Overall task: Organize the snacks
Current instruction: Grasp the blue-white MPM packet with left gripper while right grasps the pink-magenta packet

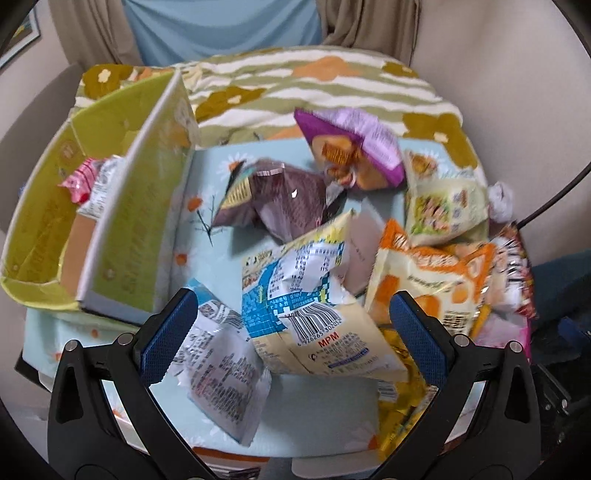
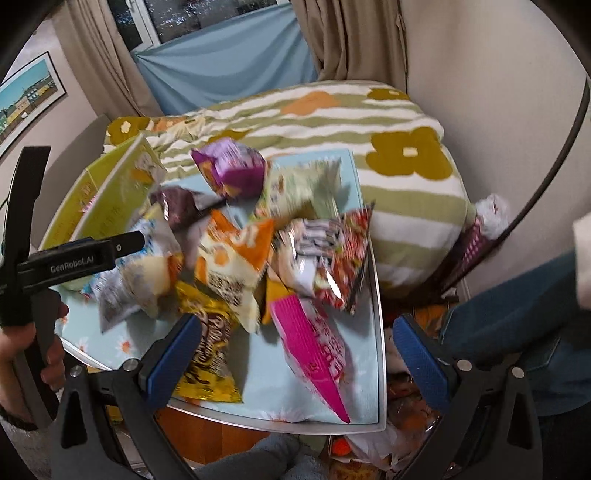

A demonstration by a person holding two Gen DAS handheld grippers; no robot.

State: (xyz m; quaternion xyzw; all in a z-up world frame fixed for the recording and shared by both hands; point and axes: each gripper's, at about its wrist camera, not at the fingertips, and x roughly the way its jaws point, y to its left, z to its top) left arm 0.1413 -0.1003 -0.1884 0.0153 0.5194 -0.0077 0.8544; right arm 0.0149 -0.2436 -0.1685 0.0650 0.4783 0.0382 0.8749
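Beyond the fingers, a bed (image 2: 369, 122) with a green-striped, flowered quilt (image 1: 295, 81) fills the corner between beige walls (image 2: 480, 74). Behind it hang tan curtains (image 2: 351, 37) and a blue cloth (image 2: 229, 62) below a window (image 2: 192, 14). A framed picture (image 2: 26, 99) hangs left.

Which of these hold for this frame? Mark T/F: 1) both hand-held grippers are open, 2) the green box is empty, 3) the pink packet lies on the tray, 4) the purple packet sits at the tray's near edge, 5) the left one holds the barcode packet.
1. True: the left hand-held gripper and the right hand-held gripper are both open.
2. False: the green box already holds a small red-and-white packet.
3. True: the pink packet lies on the tray.
4. False: the purple packet sits at the far side, towards the floral blanket.
5. False: the barcode packet lies between its open fingers, ungripped.
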